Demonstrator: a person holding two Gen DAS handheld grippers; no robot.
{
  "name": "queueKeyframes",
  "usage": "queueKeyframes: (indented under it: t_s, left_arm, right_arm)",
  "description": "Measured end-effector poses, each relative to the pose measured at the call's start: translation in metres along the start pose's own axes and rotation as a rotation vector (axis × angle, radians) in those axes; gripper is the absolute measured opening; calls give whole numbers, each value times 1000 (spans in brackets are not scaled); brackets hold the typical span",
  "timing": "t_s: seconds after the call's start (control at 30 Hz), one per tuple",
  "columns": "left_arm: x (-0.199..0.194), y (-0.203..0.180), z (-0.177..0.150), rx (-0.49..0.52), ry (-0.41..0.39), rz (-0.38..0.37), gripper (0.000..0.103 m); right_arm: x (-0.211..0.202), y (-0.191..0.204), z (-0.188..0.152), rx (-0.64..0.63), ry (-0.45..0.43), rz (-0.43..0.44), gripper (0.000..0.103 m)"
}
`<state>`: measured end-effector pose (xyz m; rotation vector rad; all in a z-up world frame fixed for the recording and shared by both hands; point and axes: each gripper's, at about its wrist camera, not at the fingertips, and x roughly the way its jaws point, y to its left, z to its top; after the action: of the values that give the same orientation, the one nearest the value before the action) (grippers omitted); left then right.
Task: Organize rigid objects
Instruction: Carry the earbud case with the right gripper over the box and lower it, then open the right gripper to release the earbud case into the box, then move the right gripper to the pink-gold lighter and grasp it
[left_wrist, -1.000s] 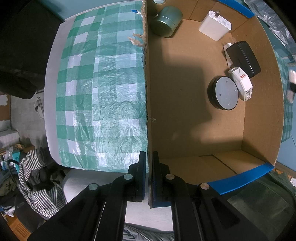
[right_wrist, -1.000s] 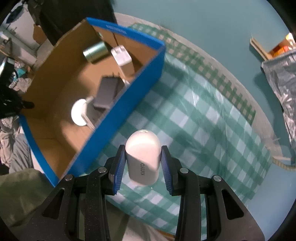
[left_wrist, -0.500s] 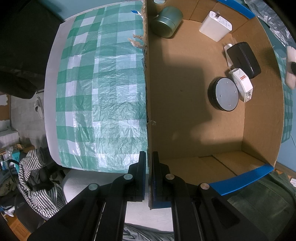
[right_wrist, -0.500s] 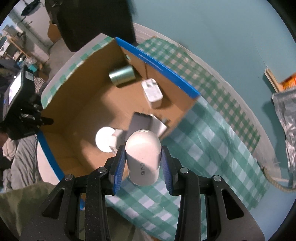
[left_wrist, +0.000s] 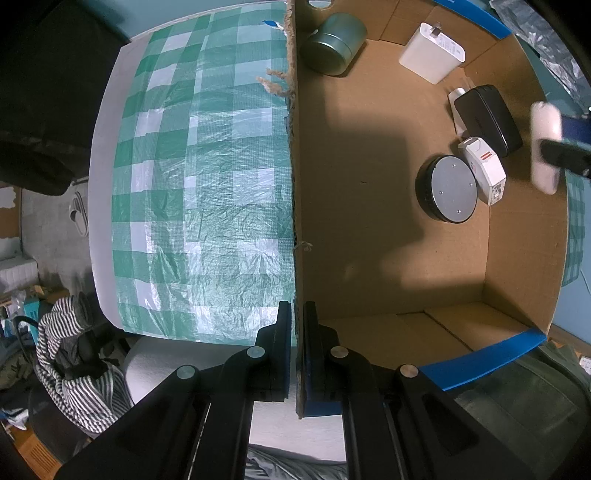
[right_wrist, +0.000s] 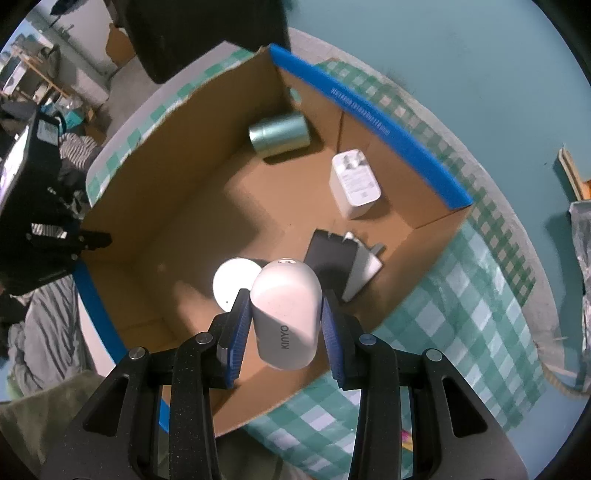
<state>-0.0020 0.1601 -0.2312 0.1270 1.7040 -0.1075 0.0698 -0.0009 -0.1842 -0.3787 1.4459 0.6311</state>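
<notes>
Right tool (right_wrist: 284, 325) clamping white capsule (right_wrist: 286, 314), shifted from over checked cloth (right_wrist: 461, 314) to above box (right_wrist: 369, 110). Left tool (left_wrist: 293, 332) unmoved, closed on box wall. Box holds: disc (left_wrist: 448, 188), white charger (left_wrist: 484, 168), black case (left_wrist: 487, 118), adapter (left_wrist: 430, 51), tin (left_wrist: 332, 44).

A brown cardboard box (right_wrist: 177, 206) edged in blue is seen on a green-and-white checked cloth (left_wrist: 207, 177). Inside, a metallic green tin (right_wrist: 279, 133), a white charger (right_wrist: 354, 184) and a black case (left_wrist: 487, 114) are shown. A white capsule-shaped device (right_wrist: 286, 314) is framed by blue pads (right_wrist: 238, 332).
</notes>
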Motion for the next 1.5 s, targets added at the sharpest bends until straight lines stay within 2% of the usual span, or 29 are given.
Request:
queueKeyframes:
  t_s: [0.47, 0.8, 0.87, 1.0, 1.17, 1.23, 1.3, 1.5]
  left_arm:
    - [0, 0, -1, 4, 0, 1, 6]
    - [0, -3, -2, 10, 0, 4, 6]
    - [-1, -3, -2, 10, 0, 2, 6]
    - [-1, -2, -1, 12, 1, 4, 6]
    - [-2, -3, -1, 12, 2, 2, 6]
    - [-2, -2, -1, 11, 2, 2, 6]
    - [-2, -3, -1, 11, 2, 2, 6]
    - [-2, -2, -1, 12, 1, 3, 6]
  right_arm:
    - [22, -3, -7, 16, 48, -17, 36]
    - [5, -2, -7, 0, -9, -24, 37]
    - [-1, -2, -7, -5, -18, -28, 39]
    - [-9, 0, -7, -17, -34, -44, 49]
    - [-20, -6, -9, -12, -50, -56, 50]
    - [-24, -9, -12, -8, -54, -65, 57]
    - [-30, -16, -16, 1, -56, -78, 60]
    - [-39, -49, -37, 73, -42, -107, 60]
